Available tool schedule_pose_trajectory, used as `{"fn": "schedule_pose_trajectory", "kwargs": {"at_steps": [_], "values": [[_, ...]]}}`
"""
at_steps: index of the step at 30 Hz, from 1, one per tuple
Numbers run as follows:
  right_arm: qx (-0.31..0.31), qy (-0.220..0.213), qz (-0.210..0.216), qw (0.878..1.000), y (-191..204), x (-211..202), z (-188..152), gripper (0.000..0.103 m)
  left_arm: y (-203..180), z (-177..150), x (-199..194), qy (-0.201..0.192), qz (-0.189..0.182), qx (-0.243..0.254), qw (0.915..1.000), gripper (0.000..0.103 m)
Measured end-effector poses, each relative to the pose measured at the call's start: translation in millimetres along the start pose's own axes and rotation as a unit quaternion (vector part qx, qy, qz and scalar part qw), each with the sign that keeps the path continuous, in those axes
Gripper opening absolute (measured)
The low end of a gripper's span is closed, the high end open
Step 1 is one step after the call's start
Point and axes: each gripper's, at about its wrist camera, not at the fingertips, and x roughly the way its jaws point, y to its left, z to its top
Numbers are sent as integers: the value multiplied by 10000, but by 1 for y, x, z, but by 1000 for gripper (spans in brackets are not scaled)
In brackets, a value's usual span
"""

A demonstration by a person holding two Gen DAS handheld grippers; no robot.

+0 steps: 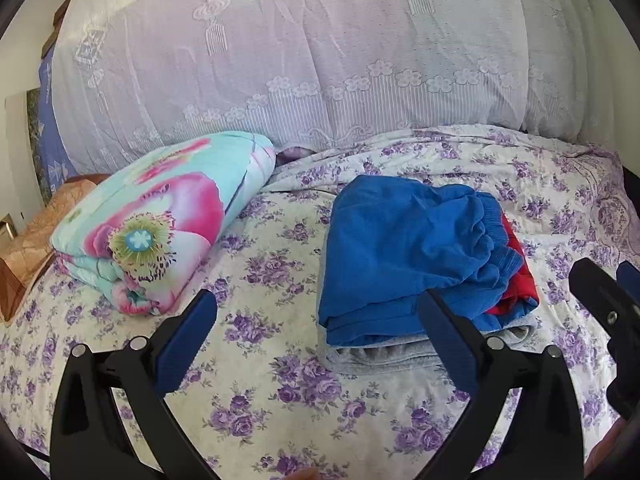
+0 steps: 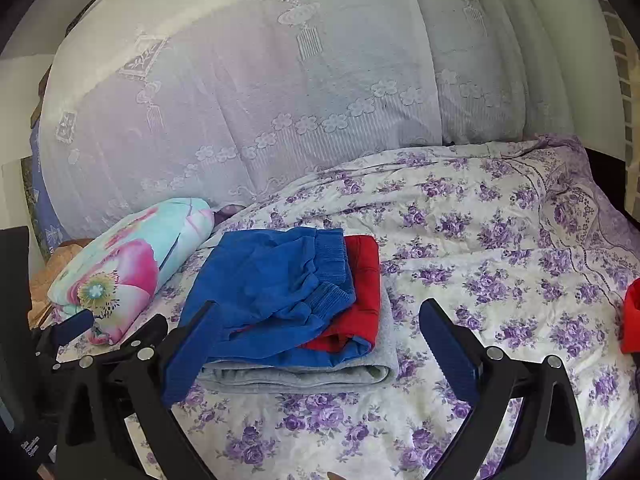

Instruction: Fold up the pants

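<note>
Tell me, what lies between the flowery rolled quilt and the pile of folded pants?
Only bare bedsheet with purple flowers separates the rolled quilt from the folded pants pile. The left wrist view shows this strip best.

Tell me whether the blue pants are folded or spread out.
Folded. The blue pants lie as a compact layered bundle atop the red garment and grey garment, cuffs bunched on top.

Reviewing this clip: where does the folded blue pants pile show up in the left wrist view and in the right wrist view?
Left wrist: the blue pants lie right of centre, topping a stack, behind the right finger of the open left gripper.
Right wrist: the blue pants lie left of centre, behind the left finger of the open right gripper.
Shared landmark: the folded floral quilt lies left of the stack.
</note>
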Motion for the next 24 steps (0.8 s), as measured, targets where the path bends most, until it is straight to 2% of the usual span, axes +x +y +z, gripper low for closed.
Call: {"fn": "schedule_pose_trajectory", "kwargs": {"at_steps": [3,24], "values": [[-45,12,-22,10000,0,0,1,99,3,-1,1,108,-78,-57,9999,99],[38,249,-12,9997,-3,8,-1,99,-2,-3,-14,-63,-132,18,9999,98]]}}
